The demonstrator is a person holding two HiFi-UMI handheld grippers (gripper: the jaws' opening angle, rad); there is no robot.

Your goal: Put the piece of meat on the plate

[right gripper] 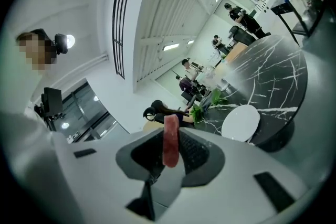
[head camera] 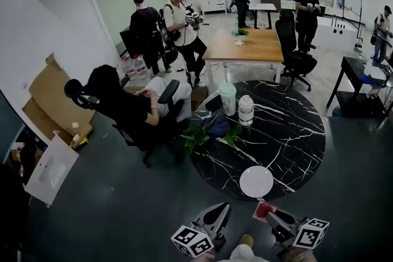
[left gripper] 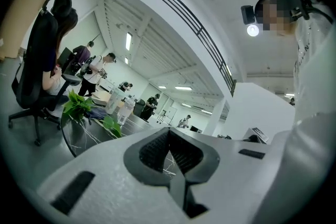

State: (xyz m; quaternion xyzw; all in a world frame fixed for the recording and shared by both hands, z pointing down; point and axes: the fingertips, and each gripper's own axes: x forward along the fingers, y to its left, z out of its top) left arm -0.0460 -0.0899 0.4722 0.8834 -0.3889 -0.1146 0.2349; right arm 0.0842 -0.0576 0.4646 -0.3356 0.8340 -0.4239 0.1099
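Meat: we count one piece of meat (right gripper: pixel 170 140), red, clamped upright between the jaws of the right gripper (right gripper: pixel 168 153), whose jaws are closed onto it from both sides. In the head view the meat (head camera: pixel 263 210) sticks out at the tip of the right gripper (head camera: pixel 272 214), in the air just off the near edge of the table (head camera: pixel 295 132). It is close to the plate (head camera: pixel 256 181) but not touching it.

One plate, white, round and bare, sits at the near rim of the table; it also shows in the right gripper view (right gripper: pixel 240 123), past the meat.

Two grippers. The left gripper (head camera: pixel 221 210) has its jaws brought together with nothing between them, as the left gripper view (left gripper: pixel 169 150) shows. Both are held low near our body, side by side, tips angled toward the table, the left one short of the table edge.

One round black marbled table. On its far side stand two containers, a cup (head camera: pixel 228 99) with a green lid and a white bottle (head camera: pixel 245 110), just beside each other, plus one bunch of green leaves (head camera: pixel 199 133).

One person sits in a black chair (head camera: pixel 147 132) left of the table; others stand farther back.
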